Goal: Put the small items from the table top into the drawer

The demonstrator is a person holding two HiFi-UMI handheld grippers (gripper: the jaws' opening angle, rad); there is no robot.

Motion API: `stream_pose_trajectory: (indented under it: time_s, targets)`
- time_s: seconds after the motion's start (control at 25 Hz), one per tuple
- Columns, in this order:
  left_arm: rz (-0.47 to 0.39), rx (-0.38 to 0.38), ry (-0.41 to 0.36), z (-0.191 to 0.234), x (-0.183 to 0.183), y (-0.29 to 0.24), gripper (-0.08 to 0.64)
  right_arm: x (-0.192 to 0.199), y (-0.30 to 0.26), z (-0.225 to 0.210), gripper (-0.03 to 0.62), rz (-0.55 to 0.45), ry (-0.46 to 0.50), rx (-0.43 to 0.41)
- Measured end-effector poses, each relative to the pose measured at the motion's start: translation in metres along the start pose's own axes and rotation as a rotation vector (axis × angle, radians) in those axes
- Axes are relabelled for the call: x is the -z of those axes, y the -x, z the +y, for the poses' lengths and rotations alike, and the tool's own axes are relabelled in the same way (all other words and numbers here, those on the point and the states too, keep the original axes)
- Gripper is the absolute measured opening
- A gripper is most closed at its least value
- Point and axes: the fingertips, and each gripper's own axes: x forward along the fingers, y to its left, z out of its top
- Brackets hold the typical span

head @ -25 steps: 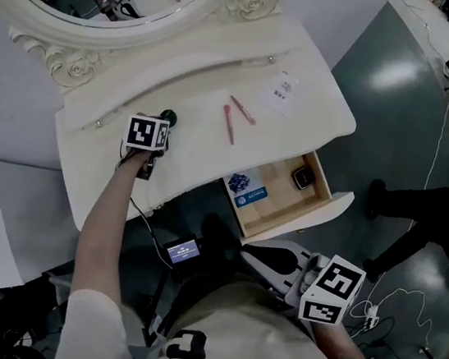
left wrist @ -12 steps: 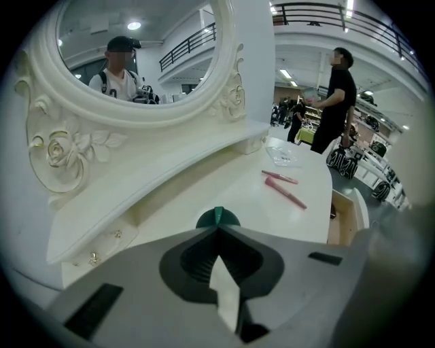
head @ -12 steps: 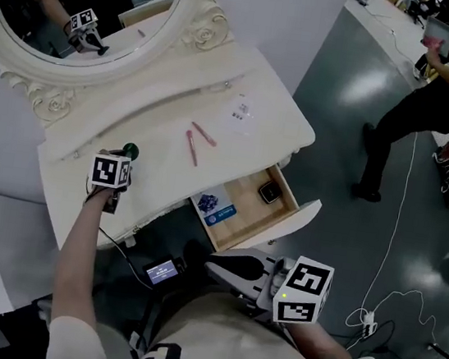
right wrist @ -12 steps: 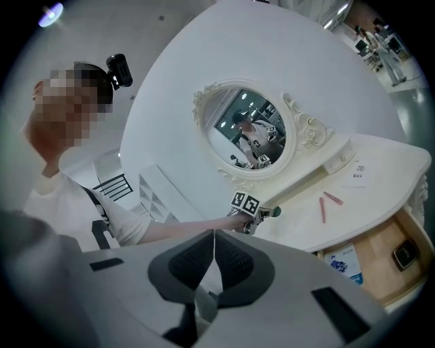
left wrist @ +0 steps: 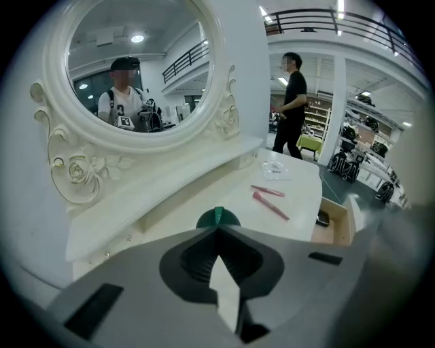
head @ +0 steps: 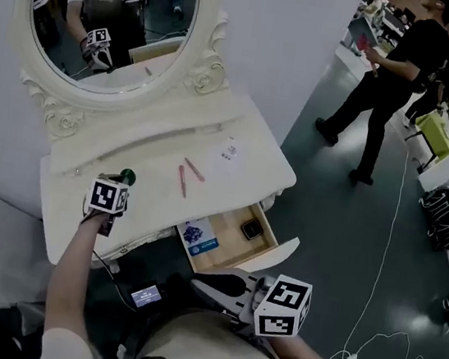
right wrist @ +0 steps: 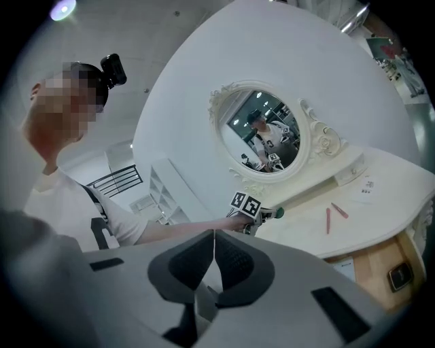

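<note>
Roughly biggest first: cream-white curved vanity desk (head: 242,173), with a carved oval mirror (head: 106,17) standing at its back. Light-wood drawer (head: 222,253) stands open at the desk front, towards the right in the head view.

Left claw (head: 122,180) is over the desk's left part, tilted down. Its jaws are pressed together, and the tips pinch a dark green round item (head: 128,176), which sticks out just past them on the mirror side.

Right claw (head: 199,280) is close to the person's body, nearer the person than the drawer. Jaws pressed together, nothing between them. It is well apart from the green item and from everything on the desk.

Blue-and-white flat packet (head: 196,235) lies at the drawer's left end. Small dark square item (head: 251,230) lies at its right end, apart from the packet.

White printed paper tag (head: 229,151) lies on the desk's right part, near the back ledge.

Two slim pink sticks (head: 182,182) lie mid-desk, close together in a loose V. They are between the tag and the left claw, touching neither.
</note>
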Motion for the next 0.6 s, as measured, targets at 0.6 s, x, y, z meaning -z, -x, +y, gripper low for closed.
stream_pose_trajectory:
  time_s: [0.6]
  targets:
    - [-0.06,-0.058,0.036,-0.039,0.016,0.056,0.052,0.012,0.038,0.02,0.029,0.068,0.048,-0.106]
